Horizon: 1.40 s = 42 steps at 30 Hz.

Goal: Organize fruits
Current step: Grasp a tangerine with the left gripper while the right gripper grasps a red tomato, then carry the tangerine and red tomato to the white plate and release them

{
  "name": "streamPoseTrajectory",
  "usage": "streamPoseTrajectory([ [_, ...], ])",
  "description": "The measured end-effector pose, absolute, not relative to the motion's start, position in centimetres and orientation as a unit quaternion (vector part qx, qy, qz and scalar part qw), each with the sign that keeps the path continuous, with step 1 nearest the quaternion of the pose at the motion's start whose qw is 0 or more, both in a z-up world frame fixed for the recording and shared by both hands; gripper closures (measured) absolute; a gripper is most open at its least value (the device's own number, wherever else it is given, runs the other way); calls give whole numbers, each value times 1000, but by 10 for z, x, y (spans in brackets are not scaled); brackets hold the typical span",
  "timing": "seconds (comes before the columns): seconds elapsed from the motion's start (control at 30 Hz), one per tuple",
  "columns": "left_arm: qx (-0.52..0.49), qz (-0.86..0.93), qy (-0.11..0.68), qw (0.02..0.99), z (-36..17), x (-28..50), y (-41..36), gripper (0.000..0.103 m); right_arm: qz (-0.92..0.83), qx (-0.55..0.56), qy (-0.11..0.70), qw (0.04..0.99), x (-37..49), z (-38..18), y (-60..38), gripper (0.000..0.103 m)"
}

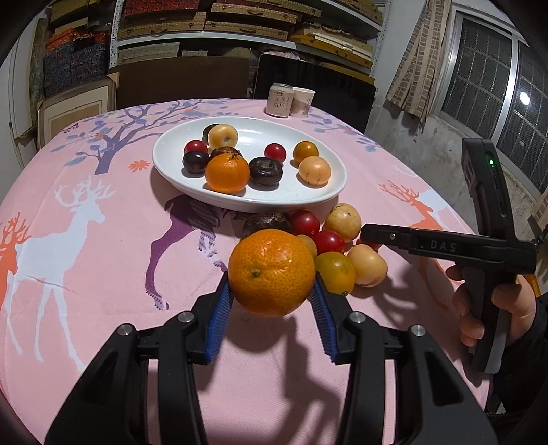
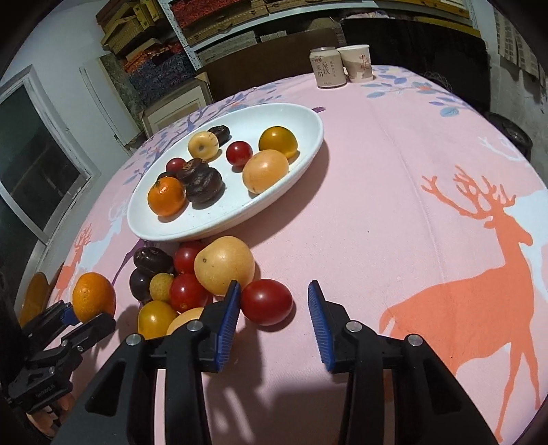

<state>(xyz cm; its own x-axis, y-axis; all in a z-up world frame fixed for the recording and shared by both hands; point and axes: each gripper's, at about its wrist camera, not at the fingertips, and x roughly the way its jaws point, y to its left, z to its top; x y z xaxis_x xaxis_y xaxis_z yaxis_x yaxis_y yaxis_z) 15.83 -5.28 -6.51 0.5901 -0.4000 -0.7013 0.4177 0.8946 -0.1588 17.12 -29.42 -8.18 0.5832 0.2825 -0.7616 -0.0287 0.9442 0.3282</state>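
The left gripper [image 1: 272,301] grips a mandarin orange [image 1: 271,272], its blue-padded fingers [image 1: 219,311] clamped on either side of the fruit, which is held clear of the pink deer-print cloth covering the counter [image 1: 85,260] and casts a shadow below. In the right wrist view the same orange [image 2: 93,296] shows at far left, pinched in the left gripper [image 2: 73,316].

The right gripper [image 2: 272,308] hovers low over the cloth with its fingers [image 2: 227,316] spread apart and holding nothing. A red cherry tomato [image 2: 266,301] lies on the counter [image 2: 394,222] between them, close against the left-hand pad and well short of the right-hand one.

Just beyond, a loose heap of fruit sits on the cloth: a pale yellow round fruit [image 2: 224,265], more red cherry tomatoes [image 2: 187,292], a yellow tomato [image 2: 156,318] and dark brown fruits [image 2: 152,258], all crowded together and touching.

Behind the heap, a white oval dish [image 2: 301,113] carries a second mandarin orange [image 2: 166,195], dark brown fruits [image 2: 203,185], two red cherry tomatoes [image 2: 239,153], a yellow tomato [image 2: 277,141] and pale yellow fruits [image 2: 265,170].

At the counter's far edge stand a drink can [image 2: 327,66] and a paper cup [image 2: 356,63], side by side. Shelves stacked with boxes [image 1: 246,20] fill the wall behind.
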Motion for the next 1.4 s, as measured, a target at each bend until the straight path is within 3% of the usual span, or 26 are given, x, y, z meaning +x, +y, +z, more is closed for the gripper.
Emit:
streamPoseTrajectory([
  [0.2,12,-227,384,895,-63,156,-52,59,128,205,456,857,172,-88,-304,64],
  [0.37,9,-226,386,894,-64,158,-51,59,112,106,450,879,163,-82,-280,73],
  [1.07,6,-212,353,911,-47,146,-45,59,113,90,393,908,119,-42,-294,73],
  [1.4,33,-211,333,918,-1,191,-60,59,135,88,353,922,171,22,-294,73],
])
